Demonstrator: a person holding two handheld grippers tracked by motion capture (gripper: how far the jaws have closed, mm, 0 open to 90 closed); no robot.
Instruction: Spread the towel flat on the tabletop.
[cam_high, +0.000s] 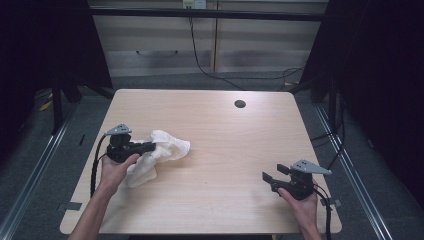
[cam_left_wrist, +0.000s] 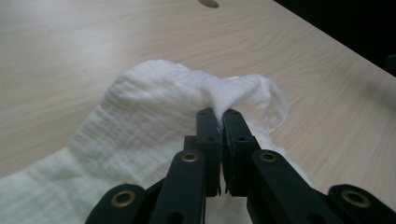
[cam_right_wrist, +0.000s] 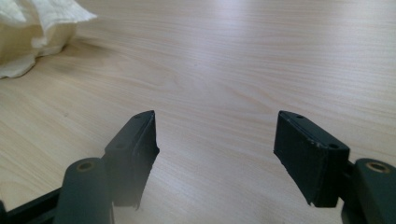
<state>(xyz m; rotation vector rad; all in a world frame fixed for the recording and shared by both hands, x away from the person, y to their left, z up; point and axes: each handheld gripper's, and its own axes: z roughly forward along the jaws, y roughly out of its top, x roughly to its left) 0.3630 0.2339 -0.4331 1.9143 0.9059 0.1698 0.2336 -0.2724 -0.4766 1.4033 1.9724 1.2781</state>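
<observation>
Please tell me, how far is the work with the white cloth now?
Done: the left gripper is shut on a fold of the white cloth. In hand: that pinch, with the cloth crumpled on the table. Left: the right gripper waits open, apart from the cloth; probably it takes another edge next.

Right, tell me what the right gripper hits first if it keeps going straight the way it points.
Probably bare table: the right gripper has open fingers, and the white cloth lies off to one side.

The cloth (cam_high: 157, 152) lies on the table's (cam_high: 220, 130) left half (near edge) — cable hole (cam_high: 240, 104) far right.
</observation>
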